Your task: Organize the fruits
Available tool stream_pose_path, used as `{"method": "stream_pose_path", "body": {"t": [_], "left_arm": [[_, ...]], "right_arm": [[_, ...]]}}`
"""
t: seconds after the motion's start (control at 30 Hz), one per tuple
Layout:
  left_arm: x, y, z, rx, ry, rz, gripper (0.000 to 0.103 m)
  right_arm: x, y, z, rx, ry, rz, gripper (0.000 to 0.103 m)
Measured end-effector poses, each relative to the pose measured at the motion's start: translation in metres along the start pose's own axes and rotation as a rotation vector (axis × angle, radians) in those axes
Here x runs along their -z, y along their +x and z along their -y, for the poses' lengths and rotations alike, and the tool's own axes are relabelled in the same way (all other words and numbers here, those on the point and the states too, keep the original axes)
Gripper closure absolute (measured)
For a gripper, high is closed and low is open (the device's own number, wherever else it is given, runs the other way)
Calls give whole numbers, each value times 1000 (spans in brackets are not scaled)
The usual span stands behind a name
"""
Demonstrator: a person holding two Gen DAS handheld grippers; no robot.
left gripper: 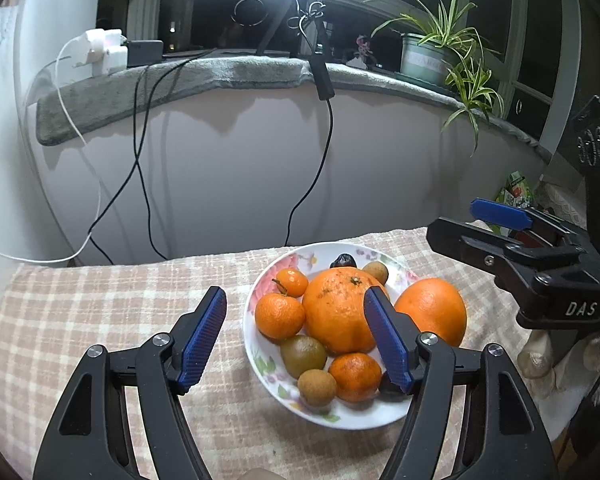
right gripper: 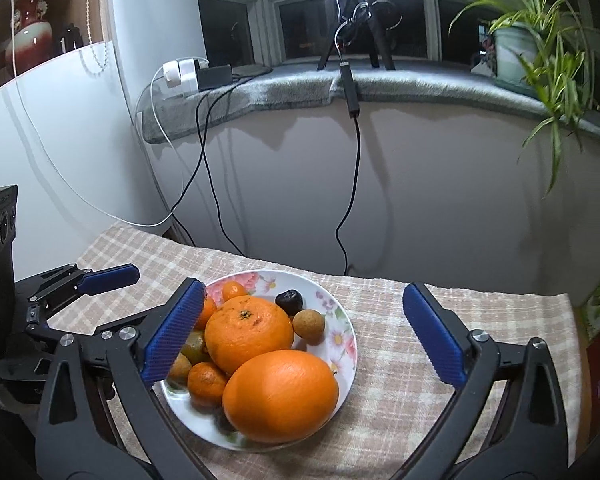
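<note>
- Left wrist view: the left gripper (left gripper: 296, 332) hangs spread wide with nothing between its pads, above a floral plate (left gripper: 352, 414) piled with fruit on the checked cloth (left gripper: 100, 312). The rough big orange (left gripper: 340, 312) lies mid-plate.
- Right wrist view: the right gripper (right gripper: 304, 336) is likewise spread and empty over the plate (right gripper: 340, 320); a smooth orange (right gripper: 280, 396) sits nearest, with the left gripper (right gripper: 100, 280) at the picture's left.

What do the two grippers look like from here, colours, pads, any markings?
Both match: black plastic scissor-style frames with triangular cutouts and silver round pivot bolts. The left gripper and right gripper each carry two flat blue pads with fine ribbing. White letters "DAS" mark the right gripper's body, seen from the left wrist camera. No sleeve or cable on them is visible.
</note>
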State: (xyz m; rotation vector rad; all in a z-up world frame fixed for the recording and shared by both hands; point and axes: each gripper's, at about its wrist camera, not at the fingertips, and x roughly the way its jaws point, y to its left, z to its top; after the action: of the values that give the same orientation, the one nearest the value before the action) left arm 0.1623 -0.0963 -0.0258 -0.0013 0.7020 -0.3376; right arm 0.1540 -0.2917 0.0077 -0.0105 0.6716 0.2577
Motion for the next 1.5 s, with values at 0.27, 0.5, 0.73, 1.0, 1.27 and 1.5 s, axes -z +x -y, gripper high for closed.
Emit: {"method": "stream_pose_path", "body": {"t": [0.27, 0.5, 0.73, 1.0, 1.27, 1.5], "left_arm": [[10, -21, -1, -30, -25, 18, 32], [15, -39, 3, -58, -23, 39, 23], [21, -52, 8, -78, -21, 46, 23], [28, -69, 14, -98, -21, 58, 22], [34, -84, 21, -104, -11, 72, 22], [37, -93, 27, -108, -7, 83, 22]], "right_arm": [[5, -22, -6, 70, 9, 37, 0], [11, -41, -15, 137, -20, 75, 0], [13, -60, -27, 158, -49, 112, 0], [20, -75, -30, 151, -34, 123, 0], [24, -89, -35, 144, -34, 136, 0], [28, -101, -39, 144, -39, 146, 0]]}}
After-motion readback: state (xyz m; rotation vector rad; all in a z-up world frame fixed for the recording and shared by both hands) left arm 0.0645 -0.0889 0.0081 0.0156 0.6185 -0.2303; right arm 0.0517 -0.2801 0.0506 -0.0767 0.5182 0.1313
